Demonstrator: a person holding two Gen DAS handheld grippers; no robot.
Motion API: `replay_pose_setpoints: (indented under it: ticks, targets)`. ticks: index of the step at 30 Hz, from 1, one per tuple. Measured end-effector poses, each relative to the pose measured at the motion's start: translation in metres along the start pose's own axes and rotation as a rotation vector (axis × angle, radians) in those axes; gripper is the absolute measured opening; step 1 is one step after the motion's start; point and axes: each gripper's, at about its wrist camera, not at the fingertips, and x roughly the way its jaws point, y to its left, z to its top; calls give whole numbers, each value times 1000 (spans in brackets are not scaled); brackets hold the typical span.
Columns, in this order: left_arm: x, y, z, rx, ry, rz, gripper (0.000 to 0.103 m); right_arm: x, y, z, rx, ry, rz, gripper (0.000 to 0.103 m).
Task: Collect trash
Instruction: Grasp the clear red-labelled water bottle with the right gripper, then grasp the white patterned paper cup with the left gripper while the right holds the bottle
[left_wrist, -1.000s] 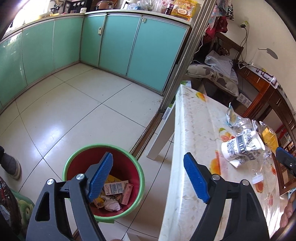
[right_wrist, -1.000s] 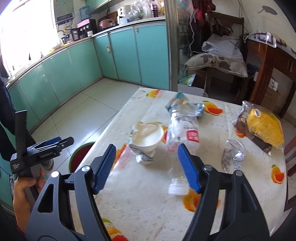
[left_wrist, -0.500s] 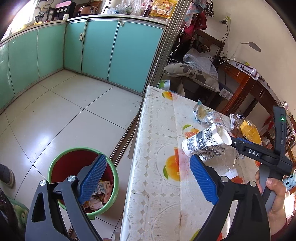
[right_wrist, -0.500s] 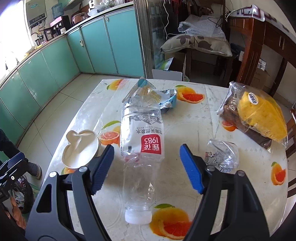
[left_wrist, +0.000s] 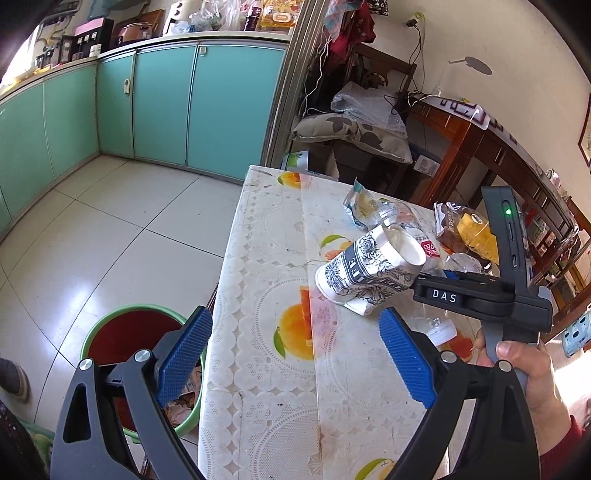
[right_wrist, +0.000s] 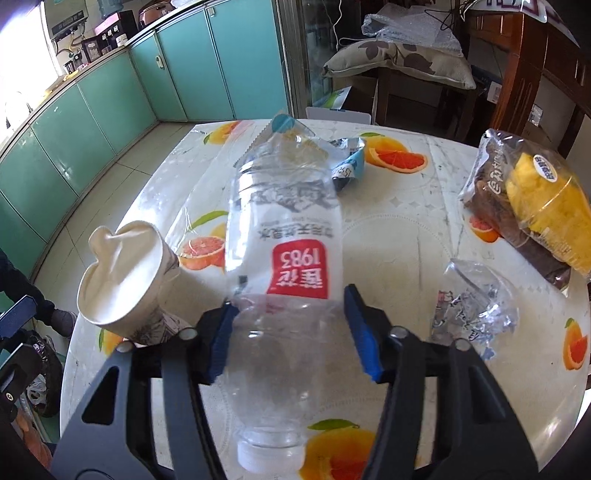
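A clear plastic bottle (right_wrist: 284, 266) with a red label lies on the table (right_wrist: 399, 229), cap toward me. My right gripper (right_wrist: 291, 332) has its blue pads on both sides of the bottle's body, touching it. A crushed paper cup (right_wrist: 122, 284) lies to its left; it also shows in the left wrist view (left_wrist: 369, 269). My left gripper (left_wrist: 295, 362) is open and empty over the table's left edge, short of the cup. A green-rimmed red trash bin (left_wrist: 122, 332) stands on the floor below left.
A crumpled clear wrapper (right_wrist: 472, 306), a blue snack wrapper (right_wrist: 347, 162) and a bagged yellow bread (right_wrist: 543, 206) lie on the table. Teal cabinets (left_wrist: 166, 103) line the far wall. A wooden cabinet (left_wrist: 480, 155) and cushioned chair stand behind the table.
My right gripper moved forward and closed in around the bottle. My left gripper swung right from over the bin toward the table and the cup.
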Motion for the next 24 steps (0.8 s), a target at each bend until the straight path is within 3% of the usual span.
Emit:
replay_pose_setpoints:
  ticks: [12,17,24]
  targets:
    - [25,-39,10,139,15,-15,93,-54,-25,-38,24,-77,76,46]
    - [51,-64,16,195,42,-63,96,-79,-48,-55,28,-131,56,46]
    - [76,-87,22,227,34,-28,92,-78,-78,-74,88,-127,97,46]
